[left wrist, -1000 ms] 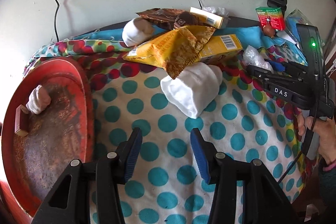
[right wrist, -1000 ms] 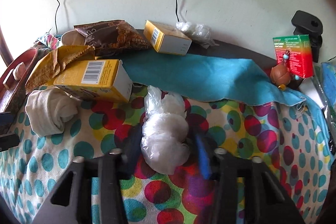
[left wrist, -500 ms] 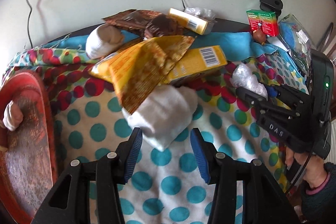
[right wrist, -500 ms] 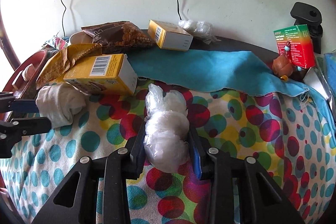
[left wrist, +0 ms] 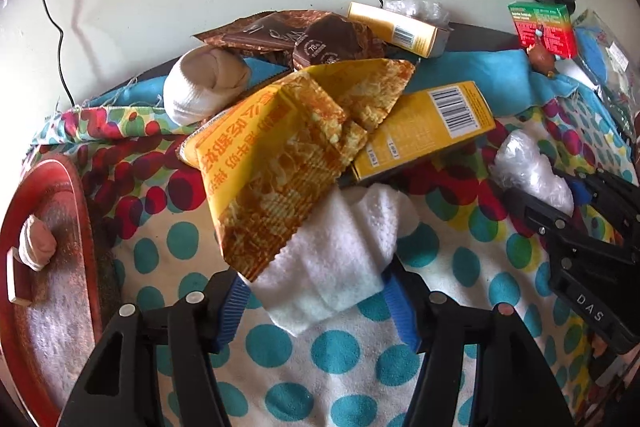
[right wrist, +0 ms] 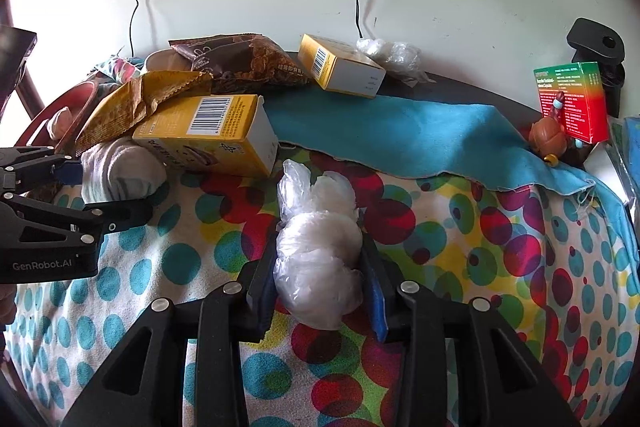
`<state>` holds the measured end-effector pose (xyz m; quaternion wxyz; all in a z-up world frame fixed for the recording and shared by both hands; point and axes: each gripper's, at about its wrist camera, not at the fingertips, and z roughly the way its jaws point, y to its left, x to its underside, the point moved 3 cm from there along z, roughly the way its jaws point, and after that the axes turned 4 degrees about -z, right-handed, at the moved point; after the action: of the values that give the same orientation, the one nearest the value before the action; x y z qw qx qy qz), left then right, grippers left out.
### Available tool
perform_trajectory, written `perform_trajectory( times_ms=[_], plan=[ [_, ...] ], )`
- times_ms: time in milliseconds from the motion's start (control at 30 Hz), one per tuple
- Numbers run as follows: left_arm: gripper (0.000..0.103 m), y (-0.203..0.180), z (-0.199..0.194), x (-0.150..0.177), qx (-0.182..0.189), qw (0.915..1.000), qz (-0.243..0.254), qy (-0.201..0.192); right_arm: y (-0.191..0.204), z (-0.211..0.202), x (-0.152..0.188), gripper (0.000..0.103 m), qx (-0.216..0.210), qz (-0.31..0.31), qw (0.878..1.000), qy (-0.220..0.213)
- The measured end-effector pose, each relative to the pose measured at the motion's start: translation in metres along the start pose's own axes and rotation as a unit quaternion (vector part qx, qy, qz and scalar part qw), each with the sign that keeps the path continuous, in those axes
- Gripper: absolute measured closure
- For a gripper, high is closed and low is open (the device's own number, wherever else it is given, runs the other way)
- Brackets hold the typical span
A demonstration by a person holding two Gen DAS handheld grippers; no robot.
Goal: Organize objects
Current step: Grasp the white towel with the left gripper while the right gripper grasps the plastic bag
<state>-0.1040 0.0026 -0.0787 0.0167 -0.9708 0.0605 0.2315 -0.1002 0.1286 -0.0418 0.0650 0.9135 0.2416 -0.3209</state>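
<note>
Left wrist view shows your left gripper (left wrist: 316,301) with jaws just spread wide around the white rolled cloth (left wrist: 340,259), not yet pressing it. A yellow snack wrapper (left wrist: 288,163) overlaps the cloth's far end; closing now may drag it along. Your right gripper (right wrist: 318,287) pinches the clear plastic bag (right wrist: 316,255), which could slip.
</note>
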Motion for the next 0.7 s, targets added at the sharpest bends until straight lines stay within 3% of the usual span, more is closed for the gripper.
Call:
perform_trajectory(
  times_ms=[100,167,300,700],
  plan=[
    [0.041,0.003,-0.002,0.002,0.008,0.9999,-0.010,-0.004,0.001,0.000,0.000,0.067,-0.001,0.001,1.000,0.000],
    [0.052,0.004,-0.004,0.004,0.006,0.9999,-0.012,-0.006,0.003,0.000,0.000,0.067,0.001,0.000,1.000,0.000],
    [0.062,0.005,-0.009,0.006,0.015,0.9997,-0.019,-0.004,0.005,-0.001,0.001,0.066,0.006,-0.004,1.000,0.001],
    [0.064,0.002,-0.040,0.023,0.029,0.9994,-0.010,-0.017,0.010,0.000,0.000,0.067,0.008,-0.003,1.000,0.002]
  ],
)
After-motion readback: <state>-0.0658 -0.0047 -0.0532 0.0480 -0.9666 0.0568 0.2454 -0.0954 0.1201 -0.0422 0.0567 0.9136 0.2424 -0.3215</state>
